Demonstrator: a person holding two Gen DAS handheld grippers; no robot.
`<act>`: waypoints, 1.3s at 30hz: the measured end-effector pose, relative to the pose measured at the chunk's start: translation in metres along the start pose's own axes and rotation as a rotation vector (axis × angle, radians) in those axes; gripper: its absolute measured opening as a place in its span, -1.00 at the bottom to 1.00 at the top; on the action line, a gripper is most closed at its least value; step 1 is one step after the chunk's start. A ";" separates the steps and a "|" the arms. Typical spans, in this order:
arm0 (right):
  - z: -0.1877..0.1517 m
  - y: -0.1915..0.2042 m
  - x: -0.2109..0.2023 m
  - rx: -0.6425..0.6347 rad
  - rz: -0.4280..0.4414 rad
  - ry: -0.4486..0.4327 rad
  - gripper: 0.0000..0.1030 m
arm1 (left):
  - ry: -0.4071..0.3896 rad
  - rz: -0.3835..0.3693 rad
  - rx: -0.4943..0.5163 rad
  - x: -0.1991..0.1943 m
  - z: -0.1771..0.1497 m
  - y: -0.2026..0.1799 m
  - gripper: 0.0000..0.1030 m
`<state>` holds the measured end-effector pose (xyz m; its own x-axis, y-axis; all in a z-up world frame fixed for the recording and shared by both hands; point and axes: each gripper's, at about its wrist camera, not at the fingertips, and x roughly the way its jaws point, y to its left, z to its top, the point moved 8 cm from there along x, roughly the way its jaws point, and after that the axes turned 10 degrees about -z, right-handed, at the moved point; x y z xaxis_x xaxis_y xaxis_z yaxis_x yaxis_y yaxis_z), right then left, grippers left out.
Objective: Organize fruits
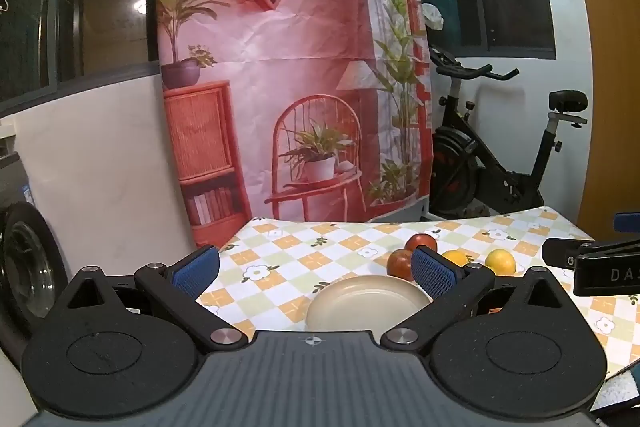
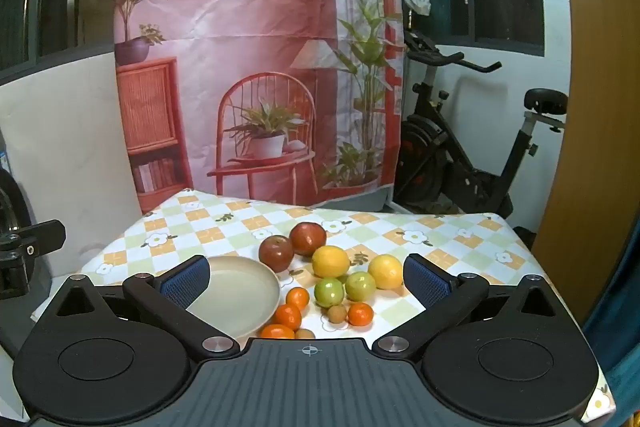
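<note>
A cream plate (image 2: 240,301) lies empty on the checked tablecloth (image 2: 224,223). Right of it sit two dark red apples (image 2: 277,253), two yellow oranges (image 2: 330,261), two green fruits (image 2: 329,291), several small tangerines (image 2: 288,315) and a small brown fruit (image 2: 337,313). My right gripper (image 2: 306,281) hovers open above the near edge of this pile, nothing between its fingers. In the left wrist view the plate (image 1: 366,303) lies just ahead, apples (image 1: 400,263) and oranges (image 1: 500,261) beyond. My left gripper (image 1: 316,269) is open and holds nothing.
A printed backdrop (image 2: 256,59) hangs behind the table. An exercise bike (image 2: 472,155) stands at the back right beside a wooden panel (image 2: 592,147). The other gripper's black body shows at the right edge (image 1: 600,267) of the left wrist view.
</note>
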<state>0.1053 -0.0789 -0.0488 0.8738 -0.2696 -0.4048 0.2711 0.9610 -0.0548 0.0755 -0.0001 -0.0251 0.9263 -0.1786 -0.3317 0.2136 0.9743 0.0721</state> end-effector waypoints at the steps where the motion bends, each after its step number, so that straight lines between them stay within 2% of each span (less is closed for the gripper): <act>1: 0.000 0.000 0.000 0.002 0.001 0.000 0.99 | 0.002 -0.003 0.001 0.000 0.000 0.000 1.00; 8: 0.000 -0.001 0.000 0.004 -0.003 -0.001 0.99 | 0.007 -0.019 -0.004 -0.004 -0.004 0.008 1.00; 9: 0.000 -0.002 0.000 0.005 -0.003 0.000 0.99 | 0.007 0.006 0.013 -0.002 0.002 0.003 1.00; 39: -0.001 -0.002 -0.002 0.008 0.001 -0.010 0.99 | 0.006 0.011 0.006 -0.001 0.000 0.000 1.00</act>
<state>0.1032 -0.0801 -0.0487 0.8780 -0.2696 -0.3956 0.2736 0.9607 -0.0475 0.0742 0.0004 -0.0248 0.9269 -0.1671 -0.3361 0.2054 0.9753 0.0815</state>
